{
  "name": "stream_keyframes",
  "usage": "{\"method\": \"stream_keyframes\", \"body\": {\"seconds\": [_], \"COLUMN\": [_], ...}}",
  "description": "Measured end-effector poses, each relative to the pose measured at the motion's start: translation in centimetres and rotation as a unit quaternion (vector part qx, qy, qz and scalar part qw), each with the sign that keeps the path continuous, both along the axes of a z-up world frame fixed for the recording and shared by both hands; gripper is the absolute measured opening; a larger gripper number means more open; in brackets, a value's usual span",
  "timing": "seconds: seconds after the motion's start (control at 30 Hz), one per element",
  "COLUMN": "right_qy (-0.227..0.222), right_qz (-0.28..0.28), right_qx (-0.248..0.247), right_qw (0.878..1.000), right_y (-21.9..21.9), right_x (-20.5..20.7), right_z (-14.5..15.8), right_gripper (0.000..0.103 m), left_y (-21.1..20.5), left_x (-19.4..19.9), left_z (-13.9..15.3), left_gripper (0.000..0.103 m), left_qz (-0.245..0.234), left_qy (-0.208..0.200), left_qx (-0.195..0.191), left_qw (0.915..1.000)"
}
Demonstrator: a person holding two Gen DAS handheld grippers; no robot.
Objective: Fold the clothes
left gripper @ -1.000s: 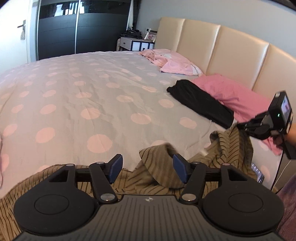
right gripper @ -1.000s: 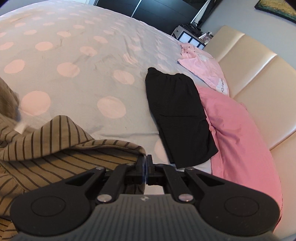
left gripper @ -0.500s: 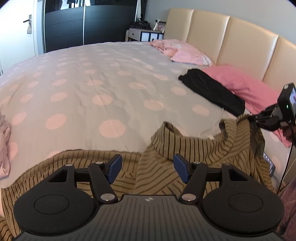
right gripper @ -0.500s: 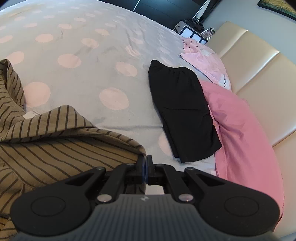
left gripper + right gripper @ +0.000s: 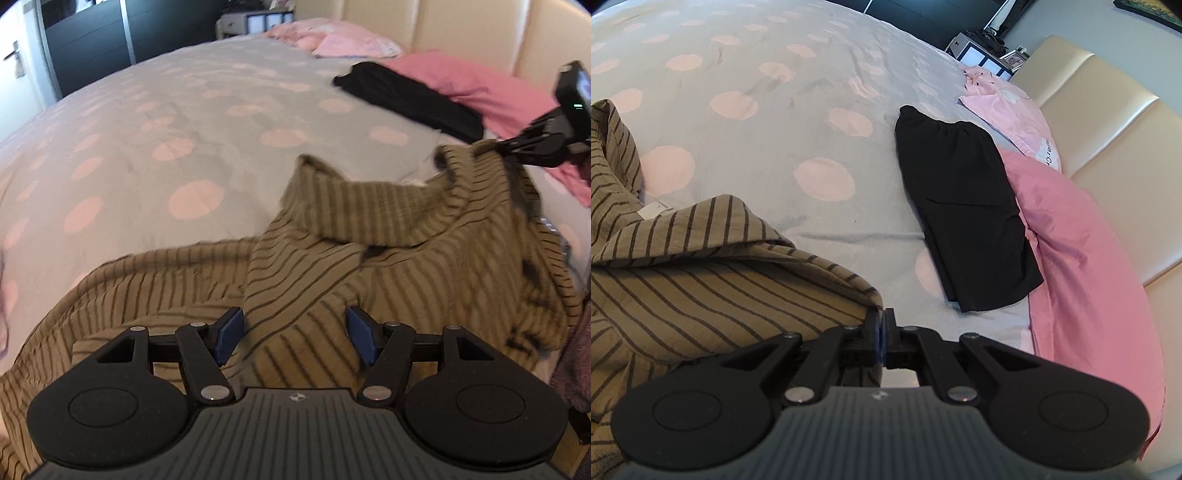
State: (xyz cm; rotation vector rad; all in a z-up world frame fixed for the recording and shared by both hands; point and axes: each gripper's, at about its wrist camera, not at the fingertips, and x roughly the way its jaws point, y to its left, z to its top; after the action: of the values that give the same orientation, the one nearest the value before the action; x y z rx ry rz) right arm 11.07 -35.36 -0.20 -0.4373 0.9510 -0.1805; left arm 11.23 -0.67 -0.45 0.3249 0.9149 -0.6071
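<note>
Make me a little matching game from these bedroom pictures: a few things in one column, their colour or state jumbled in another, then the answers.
Things:
1. striped shirt
2. folded garment
3. left gripper
4. bed cover

States:
A. open, holding nothing
B. grey with pink dots
C. black, beside the pink pillow
D. pinched at its edge by the right gripper

Pairs: 1-D, 2-C, 3-A, 4-B

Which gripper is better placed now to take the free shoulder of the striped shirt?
The left gripper: it is open, directly above the striped shirt. The right gripper is shut on the shirt's edge near the collar.
</note>
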Motion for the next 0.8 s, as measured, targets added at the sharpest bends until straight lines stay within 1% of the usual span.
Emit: {"method": "stream_keyframes", "body": {"seconds": [0.07,0.1,0.13,0.17,0.2,0.23,0.3,0.47,0.53,0.63,0.67,0.8], "right_qy": [0.001,0.002,0.003,0.003,0.003,0.002,0.000,-0.004,-0.005,-0.004,-0.002,0.004], "right_qz": [0.001,0.002,0.002,0.003,0.004,0.005,0.005,0.007,0.007,0.006,0.004,-0.002], "right_qx": [0.001,0.001,0.001,0.001,0.001,0.001,0.002,0.003,0.004,0.004,0.005,0.008], "right_qw": [1.000,1.000,1.000,1.000,1.000,1.000,1.000,1.000,1.000,1.000,1.000,1.000], "right_y": [0.0,-0.1,-0.1,-0.1,-0.1,-0.1,0.0,0.1,0.2,0.2,0.1,0.0], "right_x": [0.0,0.0,0.0,0.0,0.0,0.0,0.0,-0.2,-0.4,-0.7,-0.9,-1.6], "right_z": [-0.1,-0.1,-0.1,-0.1,0.0,0.1,0.1,0.4,0.6,0.8,0.9,1.0], "right_gripper": [0.002,0.002,0.002,0.002,0.002,0.002,0.002,0.002,0.002,0.002,0.002,0.002], "left_y": [0.7,1.1,1.4,1.6,1.8,2.1,2.6,4.6,5.4,6.1,6.0,5.0], "left_x": [0.7,1.1,1.3,1.4,1.6,1.7,1.7,1.9,1.7,0.9,0.2,-2.6], "left_z": [-0.4,-0.5,-0.5,-0.4,-0.3,-0.1,0.8,3.2,3.9,5.0,5.2,5.3], "left_gripper": [0.060,0.056,0.036,0.025,0.018,0.014,0.007,0.007,0.005,0.005,0.005,0.005], "left_qz": [0.022,0.027,0.027,0.029,0.031,0.033,0.039,0.073,0.079,0.055,0.042,-0.009], "left_qy": [0.020,0.035,0.049,0.053,0.057,0.060,0.050,0.023,0.025,0.039,0.042,0.053], "left_qx": [-0.004,-0.012,-0.025,-0.033,-0.041,-0.049,-0.060,-0.089,-0.110,-0.146,-0.147,-0.132], "left_qw": [0.9996,0.9989,0.9981,0.9976,0.9971,0.9965,0.9962,0.9930,0.9905,0.9870,0.9874,0.9898]}}
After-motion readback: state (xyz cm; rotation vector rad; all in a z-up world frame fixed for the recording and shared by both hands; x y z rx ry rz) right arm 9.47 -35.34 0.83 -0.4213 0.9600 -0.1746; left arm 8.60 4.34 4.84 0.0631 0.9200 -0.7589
